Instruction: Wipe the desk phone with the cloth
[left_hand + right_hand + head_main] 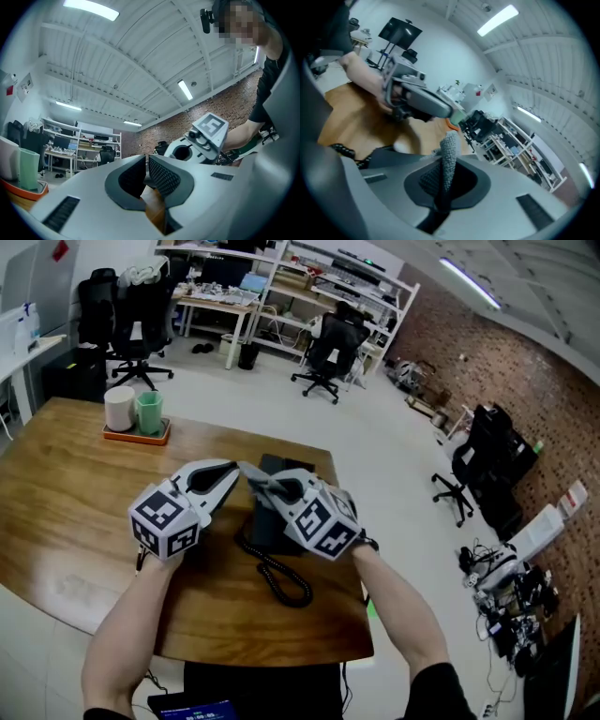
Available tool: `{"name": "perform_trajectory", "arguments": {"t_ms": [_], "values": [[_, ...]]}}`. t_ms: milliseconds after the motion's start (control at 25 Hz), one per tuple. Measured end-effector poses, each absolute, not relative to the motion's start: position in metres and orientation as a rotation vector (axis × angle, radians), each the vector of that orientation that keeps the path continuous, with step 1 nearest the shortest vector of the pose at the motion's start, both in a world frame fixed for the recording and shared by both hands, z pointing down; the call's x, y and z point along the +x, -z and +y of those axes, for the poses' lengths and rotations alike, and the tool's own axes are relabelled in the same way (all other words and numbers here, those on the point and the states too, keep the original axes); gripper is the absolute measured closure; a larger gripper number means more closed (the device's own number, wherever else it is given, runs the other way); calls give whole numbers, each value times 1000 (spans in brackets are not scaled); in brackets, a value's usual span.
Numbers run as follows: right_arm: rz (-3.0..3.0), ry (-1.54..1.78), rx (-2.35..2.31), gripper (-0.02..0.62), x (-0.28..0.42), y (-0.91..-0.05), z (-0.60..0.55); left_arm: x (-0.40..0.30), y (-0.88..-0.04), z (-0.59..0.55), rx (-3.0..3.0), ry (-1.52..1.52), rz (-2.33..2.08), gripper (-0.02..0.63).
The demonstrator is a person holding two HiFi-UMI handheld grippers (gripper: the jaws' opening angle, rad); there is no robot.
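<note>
The black desk phone [272,526] lies on the wooden table [75,512], its coiled cord [284,579] trailing toward the front edge. My right gripper [253,474] hovers over the phone's far left part and is shut on a grey knitted cloth [449,151], which sticks up as a narrow strip between its pads. My left gripper [232,478] is just left of it, the tips almost meeting, and its jaws are shut with nothing between them [146,161]. From the left gripper view the right gripper [202,139] shows close ahead.
An orange tray [137,436] with a white cup [119,408] and a green cup [149,412] stands at the table's far edge. Office chairs [328,351] and desks fill the floor beyond. The table's right edge runs close to the phone.
</note>
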State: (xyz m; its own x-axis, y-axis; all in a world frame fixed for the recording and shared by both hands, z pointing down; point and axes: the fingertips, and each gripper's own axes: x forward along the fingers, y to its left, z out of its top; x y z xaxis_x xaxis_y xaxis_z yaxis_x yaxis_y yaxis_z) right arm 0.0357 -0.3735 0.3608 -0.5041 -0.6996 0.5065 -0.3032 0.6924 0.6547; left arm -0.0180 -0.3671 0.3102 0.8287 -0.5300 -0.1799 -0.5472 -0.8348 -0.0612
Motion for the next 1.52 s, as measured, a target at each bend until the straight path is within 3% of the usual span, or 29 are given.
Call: {"name": "perform_trajectory", "arguments": {"t_ms": [200,440,600,1080,1360,1520], "values": [[-2047,654,275,569,21,-394,-288,-15,-311,-364,-2881,-195,834,598],[-2102,650,1004,569,45,-325,-415,-17,-317,-368,-2875,-190,831,598],[-2037,591,1138,571,63,-333,-458,-12,-318,-364,-2870,-179,821,598],[-2010,750,250,569,27,-403,-269,-11,-313,-362,-2864,-170,817,598],[-2101,658,1075,569,64,-312,-410,-7,-316,-361,-2869,-170,791,598],[-2000,610,1107,569,74,-332,-447,-7,-316,-361,-2873,-169,794,598]]}}
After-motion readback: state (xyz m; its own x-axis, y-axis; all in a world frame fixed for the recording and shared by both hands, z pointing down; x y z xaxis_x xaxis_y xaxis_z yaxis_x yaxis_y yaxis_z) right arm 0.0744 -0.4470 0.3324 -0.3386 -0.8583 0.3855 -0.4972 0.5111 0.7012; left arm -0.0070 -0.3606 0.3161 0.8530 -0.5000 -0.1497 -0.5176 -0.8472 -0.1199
